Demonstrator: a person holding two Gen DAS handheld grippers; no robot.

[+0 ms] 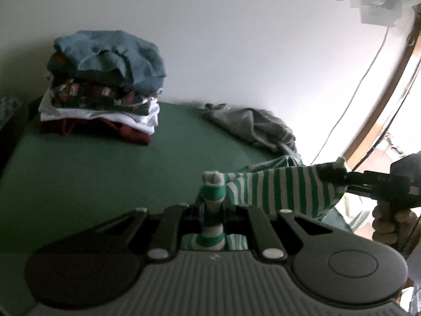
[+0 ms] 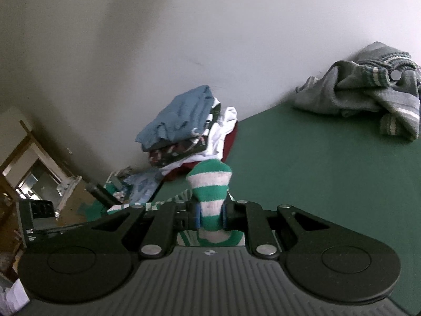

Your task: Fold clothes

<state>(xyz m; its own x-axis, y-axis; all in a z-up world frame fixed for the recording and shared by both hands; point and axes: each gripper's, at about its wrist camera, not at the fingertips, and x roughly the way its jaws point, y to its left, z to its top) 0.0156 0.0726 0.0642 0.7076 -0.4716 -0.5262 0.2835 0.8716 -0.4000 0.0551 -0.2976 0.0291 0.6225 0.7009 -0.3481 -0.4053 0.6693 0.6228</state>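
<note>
A green-and-white striped garment point(image 1: 284, 189) hangs stretched in the air between both grippers, above the green table point(image 1: 105, 173). My left gripper point(image 1: 212, 202) is shut on one bunched end of it. My right gripper point(image 2: 210, 214) is shut on the other end, a striped fold point(image 2: 210, 184) sticking up past its fingers. In the left wrist view the right gripper point(image 1: 339, 175) shows at the right, clamping the cloth, with a hand point(image 1: 389, 221) on its grip. The left gripper's body point(image 2: 36, 218) appears at the left of the right wrist view.
A stack of folded clothes point(image 1: 105, 89), blue on top and dark red at the bottom, stands at the table's back left by the white wall. A crumpled grey striped garment point(image 2: 368, 92) lies at the back right. Loose patterned cloth point(image 2: 136, 184) sits beyond the table's left edge.
</note>
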